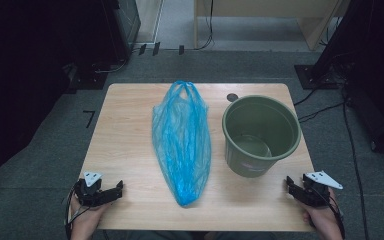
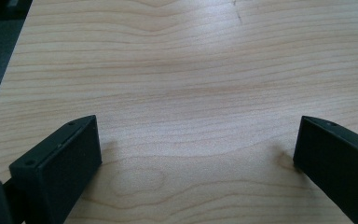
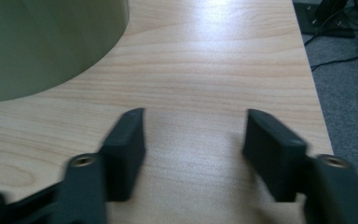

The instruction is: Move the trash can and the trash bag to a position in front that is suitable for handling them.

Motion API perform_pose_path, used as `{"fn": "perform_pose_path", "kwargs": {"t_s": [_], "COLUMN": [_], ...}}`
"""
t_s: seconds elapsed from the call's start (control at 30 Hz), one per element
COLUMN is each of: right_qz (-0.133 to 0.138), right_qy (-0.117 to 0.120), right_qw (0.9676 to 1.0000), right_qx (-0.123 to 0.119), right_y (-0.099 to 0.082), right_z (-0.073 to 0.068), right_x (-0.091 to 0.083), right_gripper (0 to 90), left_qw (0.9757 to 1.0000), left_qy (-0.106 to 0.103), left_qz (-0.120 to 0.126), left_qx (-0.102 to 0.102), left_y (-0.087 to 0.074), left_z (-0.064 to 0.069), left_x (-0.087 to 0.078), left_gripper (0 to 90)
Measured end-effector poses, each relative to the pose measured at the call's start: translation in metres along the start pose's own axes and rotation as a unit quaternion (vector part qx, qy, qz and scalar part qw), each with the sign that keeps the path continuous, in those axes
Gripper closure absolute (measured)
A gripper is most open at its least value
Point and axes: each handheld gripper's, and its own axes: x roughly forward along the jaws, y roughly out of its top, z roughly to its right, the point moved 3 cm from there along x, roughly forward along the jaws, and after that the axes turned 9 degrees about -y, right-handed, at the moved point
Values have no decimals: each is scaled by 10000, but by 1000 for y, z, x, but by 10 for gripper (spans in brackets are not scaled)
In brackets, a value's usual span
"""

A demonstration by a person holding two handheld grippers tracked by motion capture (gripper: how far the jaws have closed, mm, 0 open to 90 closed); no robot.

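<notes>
So far nothing is handled: both grippers sit at the near edge of the table (image 1: 130,150), well apart from the things on it.

Left gripper (image 1: 111,190): near left corner, jaws spread wide in its own view, bare wood between them, nothing held. Right gripper (image 1: 294,186): near right corner, jaws partly apart, also empty; in its view the bucket (image 3: 46,46) wall looms at upper left, near but not touching.

Position of work items: bag (image 1: 182,140) lies flat along the table's middle, handles toward the far edge, closed end toward the person. Bucket stands upright just to its right, apart from it, mouth up, looks empty.

Judgement: the likely job is to get the bag into or over the bucket, perhaps as a liner. If so, no step is done; reaching, gripping the bag, opening it and placing it all remain.

Materials:
- Bag: thin blue translucent plastic film, crumpled lengthwise, collapsed to a long tapered shape, two loop handles. Likely limp and slippery.
- Bucket: olive-green rigid plastic, round, tapering downward, rolled rim, smooth glossy floor.
- Table: pale wood-grain laminate, smooth, rounded corners, small dark round mark (image 1: 232,97) near far edge.
- Jaws: matte black blocks.
</notes>
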Motion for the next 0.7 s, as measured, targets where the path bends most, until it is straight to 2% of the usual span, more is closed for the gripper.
{"fn": "perform_pose_path", "kwargs": {"t_s": [0.03,0.13,0.27,0.37,0.47,0.53,0.57,0.6,0.7], "right_qz": [61,76,49,96,208,301,301,359,401], "right_qy": [106,174,113,189,215,238,238,198,260], "right_qw": [9999,9997,9999,9998,9993,9987,9987,9984,9979], "right_qx": [-112,-152,-121,28,213,349,349,380,439], "right_y": [0,1,3,10,22,30,30,38,45], "right_z": [-1,-4,-4,-4,-4,-4,-4,-3,-2], "right_x": [0,-1,1,0,0,0,0,1,2], "right_gripper": [543,613,610,569,562,567,567,595,629], "left_qw": [10000,10000,10000,10000,9999,9999,9999,9997,9992], "left_qy": [0,1,-14,-11,94,52,52,11,-83], "left_qz": [-1,-2,31,22,44,42,42,184,294], "left_qx": [2,2,14,27,-90,-110,-110,-183,-258], "left_y": [0,0,0,0,4,10,10,17,24], "left_z": [0,0,1,3,4,6,6,10,14], "left_x": [0,0,-1,-3,-4,-5,-5,-8,-10], "left_gripper": [2,2,12,64,147,149,181,233,253]}}
